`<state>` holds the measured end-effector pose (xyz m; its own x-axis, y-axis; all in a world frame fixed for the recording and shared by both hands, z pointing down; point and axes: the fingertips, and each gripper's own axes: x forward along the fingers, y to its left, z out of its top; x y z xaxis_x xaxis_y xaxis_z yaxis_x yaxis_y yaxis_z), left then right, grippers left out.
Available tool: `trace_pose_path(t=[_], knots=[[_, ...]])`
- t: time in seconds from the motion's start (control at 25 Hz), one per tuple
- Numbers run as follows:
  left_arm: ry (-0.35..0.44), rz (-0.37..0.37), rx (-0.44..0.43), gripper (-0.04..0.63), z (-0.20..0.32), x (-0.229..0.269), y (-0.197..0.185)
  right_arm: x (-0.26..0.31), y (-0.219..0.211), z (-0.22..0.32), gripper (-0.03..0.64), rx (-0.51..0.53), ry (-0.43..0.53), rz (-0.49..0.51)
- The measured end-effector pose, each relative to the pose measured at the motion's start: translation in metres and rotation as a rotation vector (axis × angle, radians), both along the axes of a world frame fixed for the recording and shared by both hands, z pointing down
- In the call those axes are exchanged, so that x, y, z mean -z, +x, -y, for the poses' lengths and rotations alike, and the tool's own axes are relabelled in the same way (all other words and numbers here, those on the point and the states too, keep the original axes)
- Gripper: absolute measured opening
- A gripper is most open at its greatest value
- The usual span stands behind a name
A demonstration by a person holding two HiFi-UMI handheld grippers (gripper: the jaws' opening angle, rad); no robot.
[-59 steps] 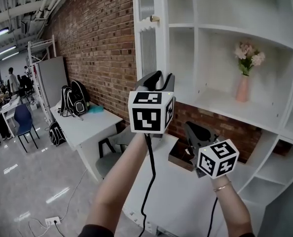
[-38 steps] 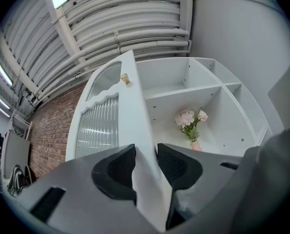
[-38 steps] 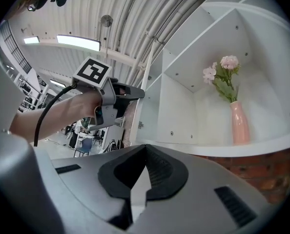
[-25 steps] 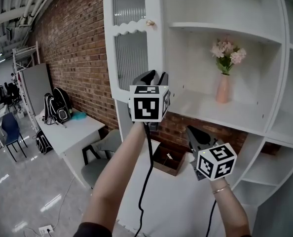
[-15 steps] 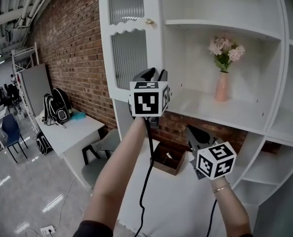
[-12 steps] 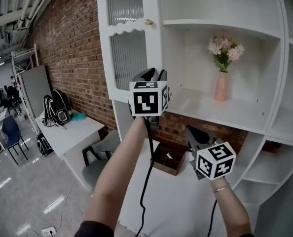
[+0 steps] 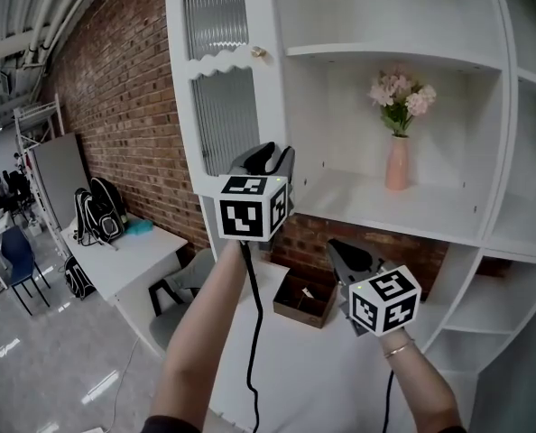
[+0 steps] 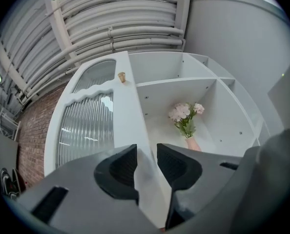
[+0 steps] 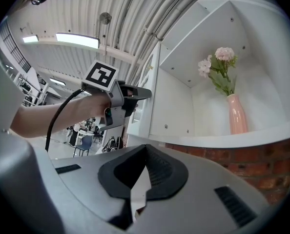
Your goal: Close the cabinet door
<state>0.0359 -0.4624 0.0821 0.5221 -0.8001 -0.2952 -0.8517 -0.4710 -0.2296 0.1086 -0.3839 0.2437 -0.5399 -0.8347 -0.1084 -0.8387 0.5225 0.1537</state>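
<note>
The white cabinet door (image 7: 223,106) with ribbed glass and a small brass knob (image 7: 260,51) stands partly open at the left of the open shelves. My left gripper (image 7: 268,156) is raised at the door's free edge. In the left gripper view that edge (image 8: 133,130) runs between the jaws of the left gripper (image 8: 146,162), which are closing; I see no firm pinch. My right gripper (image 7: 340,246) hangs lower, in front of the shelf, away from the door. Its pads meet with nothing in them in the right gripper view (image 9: 144,152).
A pink vase of flowers (image 7: 396,161) stands on the shelf (image 7: 430,210) behind the door. A brown open box (image 7: 306,298) lies on the white desk below. A brick wall (image 7: 124,97), a table with backpacks (image 7: 97,215) and a chair (image 7: 182,296) are at left.
The door has swung toward the shelves and shows more of its glass face. My left gripper stays at its edge. The right gripper has hardly moved.
</note>
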Motion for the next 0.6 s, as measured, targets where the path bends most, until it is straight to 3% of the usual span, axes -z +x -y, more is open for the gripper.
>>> trace_pose_path(t=[0.16, 0.36, 0.6], knots=[[0.001, 0.029, -0.043, 0.133, -0.014, -0.02, 0.002, -0.008, -0.005, 0.002, 0.0, 0.009, -0.02, 0.0], [-0.064, -0.007, -0.096, 0.123, -0.027, -0.055, -0.008, -0.021, -0.013, 0.0, 0.0, 0.016, -0.04, 0.005], [-0.164, -0.051, -0.097, 0.081, -0.031, -0.111, -0.028, -0.041, -0.019, -0.004, 0.0, 0.017, -0.079, 0.015]])
